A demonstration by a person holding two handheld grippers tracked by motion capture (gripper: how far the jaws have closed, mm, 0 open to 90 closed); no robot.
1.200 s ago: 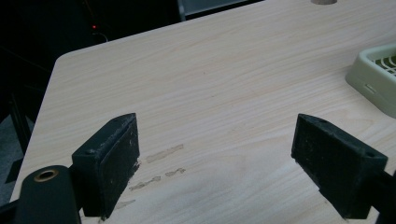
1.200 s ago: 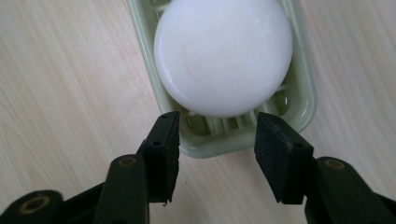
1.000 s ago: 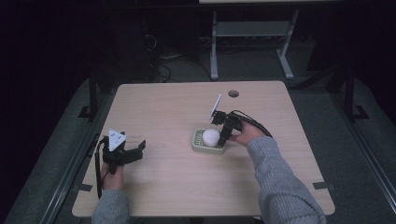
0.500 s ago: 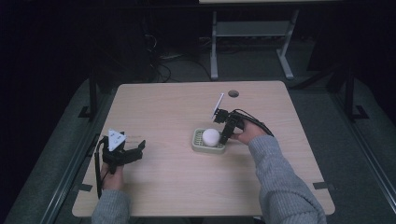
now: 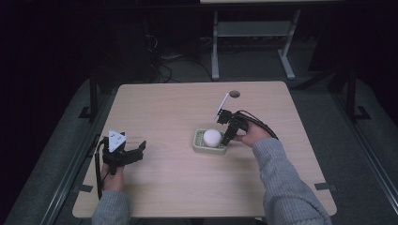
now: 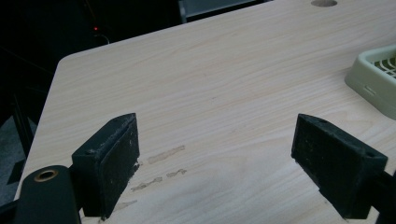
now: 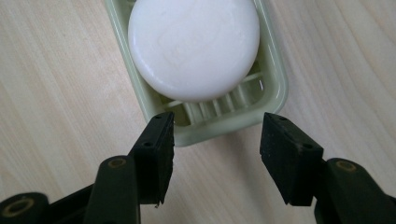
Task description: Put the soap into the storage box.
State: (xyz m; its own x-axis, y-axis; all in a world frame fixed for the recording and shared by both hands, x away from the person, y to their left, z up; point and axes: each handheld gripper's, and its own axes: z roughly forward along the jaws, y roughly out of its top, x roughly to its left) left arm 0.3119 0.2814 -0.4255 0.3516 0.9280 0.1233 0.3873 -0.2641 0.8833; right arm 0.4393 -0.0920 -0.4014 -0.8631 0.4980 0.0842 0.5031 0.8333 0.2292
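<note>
The jaws of the right gripper (image 7: 217,158) stand part-way spread, having just been opening, and nothing is pinched between them; the near rim of the pale green soap dish (image 7: 275,88) lies just past their tips. A round white soap bar (image 7: 194,46) is seen resting inside that dish, which sits near the middle of the bench (image 5: 173,187). The step in hand is judged to be a release and retreat, best done by drawing the jaws straight back so the dish is not nudged. In the high view the right gripper (image 5: 229,133) is held tilted down at the dish, the wrist bent. The left gripper (image 6: 229,163) is held low over bare bench, jaws spread wide and empty.
</note>
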